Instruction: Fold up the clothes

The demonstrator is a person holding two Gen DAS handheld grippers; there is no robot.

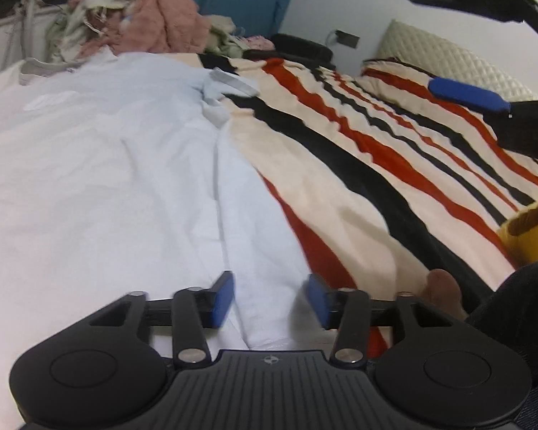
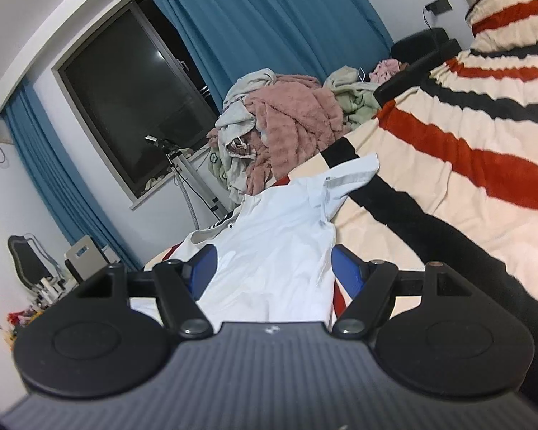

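White cotton shirt [image 1: 100, 165] lay ahead of my left gripper [image 1: 270, 299] and right gripper [image 2: 274, 268]; both jaws gaped wide, holding nothing, over the striped blanket [image 1: 394, 165].

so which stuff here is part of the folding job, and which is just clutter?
Job:
white shirt, spread flat on the bed
left gripper, open at the shirt's hem
right gripper, open over the shirt

Lying about:
striped blanket under the shirt
clothes pile by the window
yellow item, at the edge of the left view
curtains
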